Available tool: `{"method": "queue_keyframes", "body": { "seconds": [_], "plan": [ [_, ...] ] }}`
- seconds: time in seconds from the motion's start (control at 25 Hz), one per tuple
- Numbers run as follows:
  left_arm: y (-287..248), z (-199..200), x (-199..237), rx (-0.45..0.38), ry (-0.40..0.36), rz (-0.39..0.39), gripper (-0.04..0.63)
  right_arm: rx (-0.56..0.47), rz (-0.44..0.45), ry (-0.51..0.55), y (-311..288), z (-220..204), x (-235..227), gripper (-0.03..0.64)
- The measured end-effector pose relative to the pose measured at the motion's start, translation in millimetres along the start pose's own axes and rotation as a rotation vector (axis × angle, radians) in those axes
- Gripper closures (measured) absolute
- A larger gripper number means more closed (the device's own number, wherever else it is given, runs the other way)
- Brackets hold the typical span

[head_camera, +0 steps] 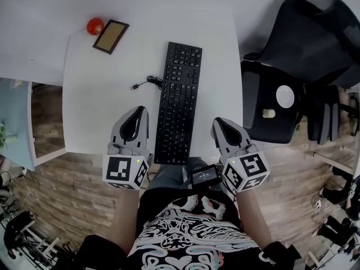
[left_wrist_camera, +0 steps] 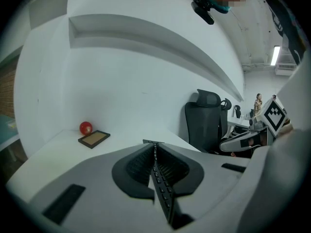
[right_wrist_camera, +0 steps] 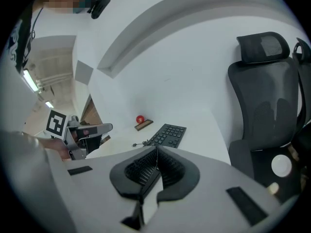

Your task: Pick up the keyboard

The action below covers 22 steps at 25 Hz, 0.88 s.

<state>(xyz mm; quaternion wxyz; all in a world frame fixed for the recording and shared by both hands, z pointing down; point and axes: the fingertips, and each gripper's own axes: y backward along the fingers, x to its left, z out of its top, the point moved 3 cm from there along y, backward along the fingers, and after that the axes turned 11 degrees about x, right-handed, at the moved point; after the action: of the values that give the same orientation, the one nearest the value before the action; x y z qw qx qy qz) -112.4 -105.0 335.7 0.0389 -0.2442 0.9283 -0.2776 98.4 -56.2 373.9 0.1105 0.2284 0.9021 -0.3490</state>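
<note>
Your patterned shirt (head_camera: 180, 229) fills the bottom of head view. Beyond it, L gripper (head_camera: 138, 112) & R gripper (head_camera: 218, 122) flank the near end of the keyboard (head_camera: 180, 103), which lies flat on the white desk (head_camera: 95, 94); neither touches it.
L gripper view: jaws shut, nothing held.
R gripper view: jaws shut, empty; keyboard ahead.
</note>
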Motion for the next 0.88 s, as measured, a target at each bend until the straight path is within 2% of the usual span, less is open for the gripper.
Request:
{"method": "queue_keyframes", "body": {
  "seconds": [0.36, 0.88],
  "plan": [
    [-28, -30, 6, 0.094, 0.022, -0.042, 0.571, 0.07, -0.005, -0.077, -28, -20, -14, 0.586],
    [-54, -72, 15, 0.208, 0.067, -0.088, 0.571, 0.165, 0.041, -0.194, -69, -51, -17, 0.586]
  ]
}}
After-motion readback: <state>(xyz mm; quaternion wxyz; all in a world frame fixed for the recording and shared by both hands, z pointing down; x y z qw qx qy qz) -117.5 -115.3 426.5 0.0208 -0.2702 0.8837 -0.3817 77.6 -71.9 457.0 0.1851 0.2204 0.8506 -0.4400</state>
